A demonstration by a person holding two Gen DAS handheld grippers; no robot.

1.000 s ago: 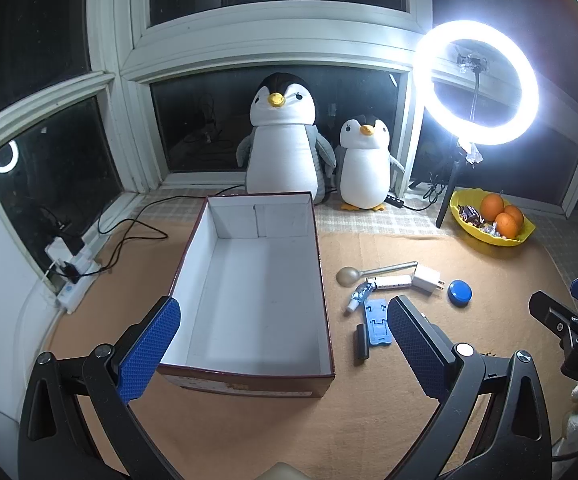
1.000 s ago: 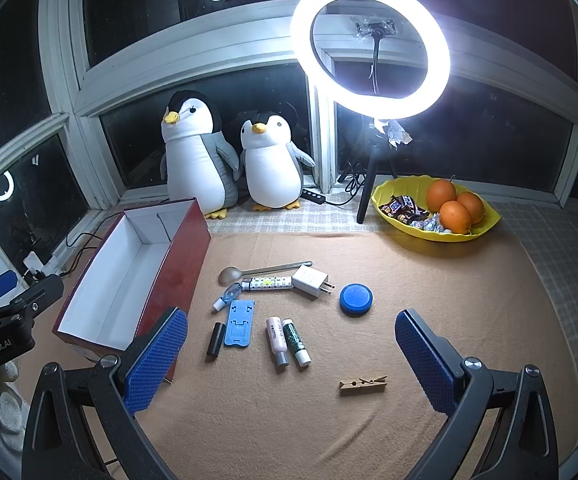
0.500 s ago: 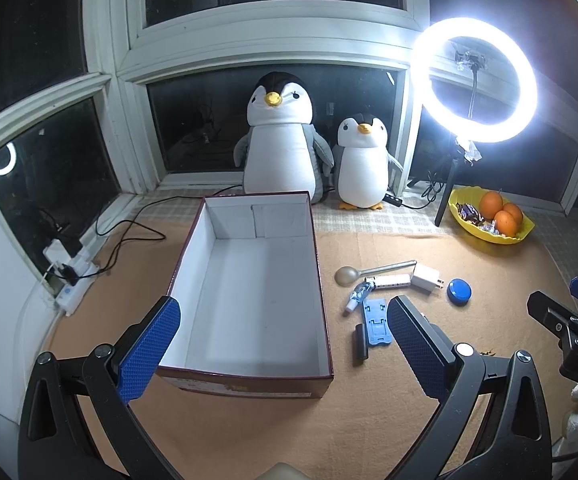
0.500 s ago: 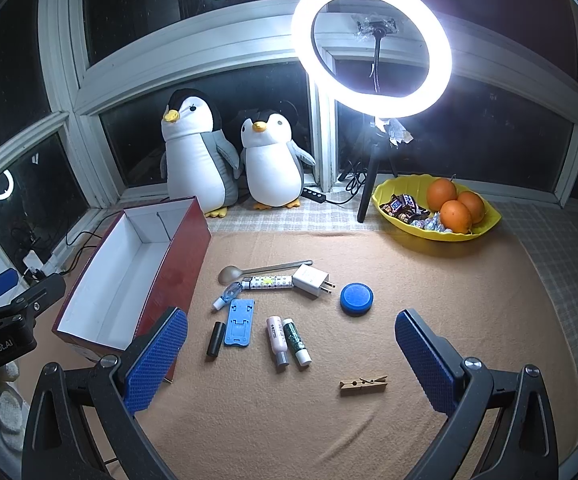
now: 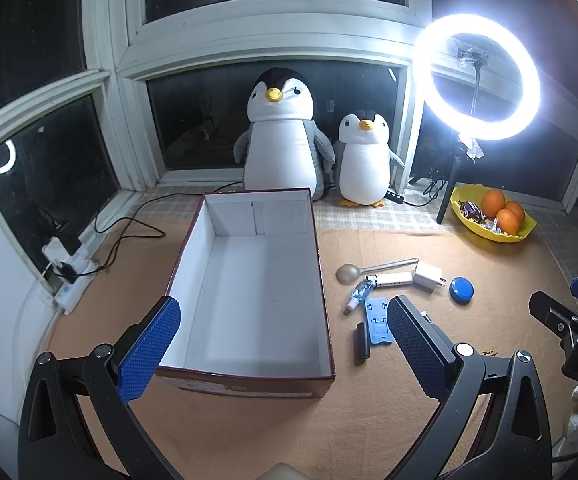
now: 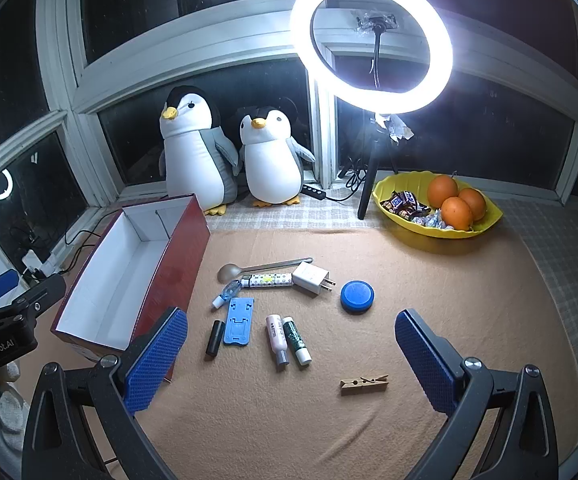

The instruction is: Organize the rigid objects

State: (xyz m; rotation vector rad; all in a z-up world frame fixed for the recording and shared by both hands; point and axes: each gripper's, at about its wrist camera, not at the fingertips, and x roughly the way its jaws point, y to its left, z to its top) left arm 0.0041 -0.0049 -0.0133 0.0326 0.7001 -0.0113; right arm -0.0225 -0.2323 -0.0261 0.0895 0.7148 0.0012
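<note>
An empty red box with a white inside [image 5: 249, 280] stands on the tan mat; it also shows in the right wrist view [image 6: 129, 272]. To its right lie small objects: a spoon [image 6: 261, 269], a white charger [image 6: 311, 278], a blue round lid [image 6: 357, 297], a blue phone stand [image 6: 239, 320], a black stick [image 6: 214, 337], two small tubes [image 6: 287, 340] and a wooden clothespin [image 6: 364, 384]. My left gripper [image 5: 277, 344] is open and empty over the box's near end. My right gripper [image 6: 289, 356] is open and empty above the tubes.
Two plush penguins [image 5: 281, 136] sit at the back by the window. A lit ring light [image 6: 371, 40] on a stand and a yellow bowl of oranges and sweets [image 6: 437, 208] stand at the back right. A power strip with cables [image 5: 69, 268] lies at the left.
The left gripper's view has shifted very slightly. Nothing on the mat has moved.
</note>
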